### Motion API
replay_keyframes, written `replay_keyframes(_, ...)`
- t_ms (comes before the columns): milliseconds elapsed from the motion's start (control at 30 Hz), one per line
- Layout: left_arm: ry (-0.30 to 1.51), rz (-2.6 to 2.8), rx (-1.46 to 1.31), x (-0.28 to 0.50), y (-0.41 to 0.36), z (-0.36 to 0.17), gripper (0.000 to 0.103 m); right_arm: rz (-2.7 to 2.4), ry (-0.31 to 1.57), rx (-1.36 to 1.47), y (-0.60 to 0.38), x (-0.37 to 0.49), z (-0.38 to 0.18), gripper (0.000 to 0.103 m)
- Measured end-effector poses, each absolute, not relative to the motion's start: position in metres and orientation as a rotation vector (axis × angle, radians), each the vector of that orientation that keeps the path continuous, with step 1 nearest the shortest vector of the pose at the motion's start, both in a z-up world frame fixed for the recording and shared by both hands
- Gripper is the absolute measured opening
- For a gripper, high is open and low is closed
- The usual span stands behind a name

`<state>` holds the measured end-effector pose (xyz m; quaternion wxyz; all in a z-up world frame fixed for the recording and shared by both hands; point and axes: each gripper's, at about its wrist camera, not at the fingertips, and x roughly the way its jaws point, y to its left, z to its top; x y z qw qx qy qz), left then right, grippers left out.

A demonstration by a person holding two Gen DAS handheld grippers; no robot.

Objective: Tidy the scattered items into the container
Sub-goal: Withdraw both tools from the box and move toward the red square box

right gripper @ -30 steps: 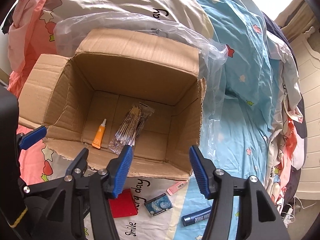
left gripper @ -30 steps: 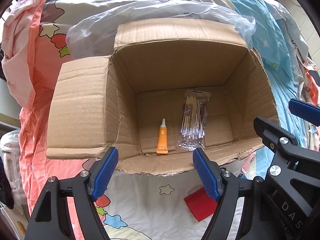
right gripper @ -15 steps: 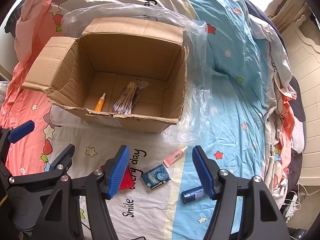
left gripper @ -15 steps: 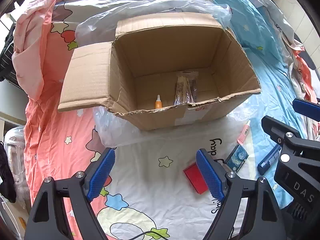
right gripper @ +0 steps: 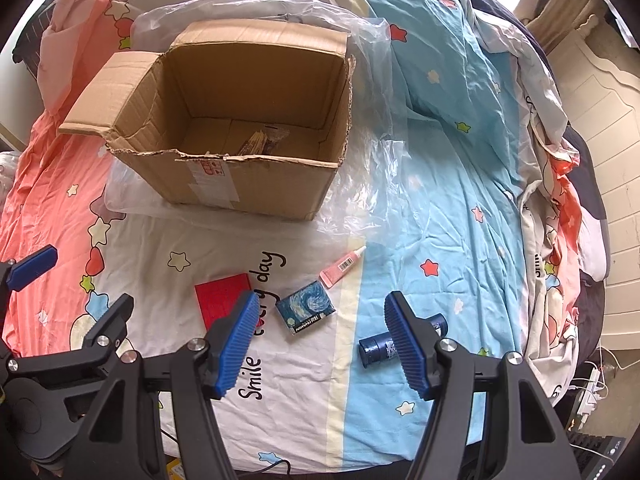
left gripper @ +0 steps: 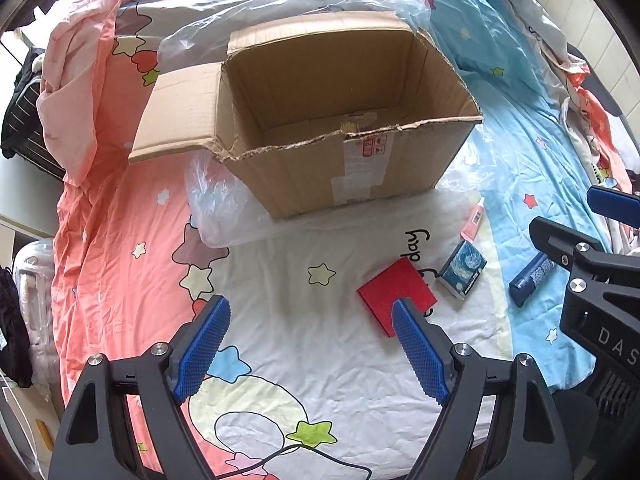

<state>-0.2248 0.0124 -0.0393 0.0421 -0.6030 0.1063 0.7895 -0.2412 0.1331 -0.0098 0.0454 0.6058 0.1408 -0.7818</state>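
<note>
Container: an open brown cardboard box (right gripper: 248, 184) stood on a sheet of clear plastic film (right gripper: 376, 184) on the bed's star-patterned bedsheet (left gripper: 304, 344).
Contents: only the top of a clear packet of cotton swabs (right gripper: 262, 141) showed over the torn front edge; the rest of the floor was hidden.
Scattered items: a flat red square box (left gripper: 396, 294), a small blue swirl-printed box (right gripper: 306, 307), a pink tube with a barcode (right gripper: 342, 267) and a dark blue tube (left gripper: 532, 278) lay on the bedsheet in front of the box, apart from one another.
Left tongs (left gripper: 310, 350): spread wide, nothing between them; they had just been opening.
Right tongs (right gripper: 320, 342): apart and empty.
Change: a second earlier both cameras looked straight down into the box, with an orange tube beside the swabs; since then both tongs had drawn back over the scattered items.
</note>
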Motion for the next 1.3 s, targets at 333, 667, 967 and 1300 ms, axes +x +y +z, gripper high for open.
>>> replay_keyframes(333,0.334,2.373,-1.888,-0.201,0.017,-0.063,0.086,-2.375,0.314,1.917,0.159,-0.217,-0.030,0.061)
replay_keyframes(667,0.306,2.318,-1.934,-0.185,0.024,-0.090,0.086,-2.375,0.259,2.000,0.200,-0.198,-0.057,0.061)
replay_keyframes(967,0.319,2.289,-1.948,-0.171,0.039,-0.113,0.086,-2.395,0.253,2.036,0.222,-0.183,-0.072,0.061)
replay_keyframes(1300,0.321,2.280,-1.932,-0.166,0.054,-0.132,0.086,-2.391,0.224,2.062,0.243,-0.174,-0.093,0.061)
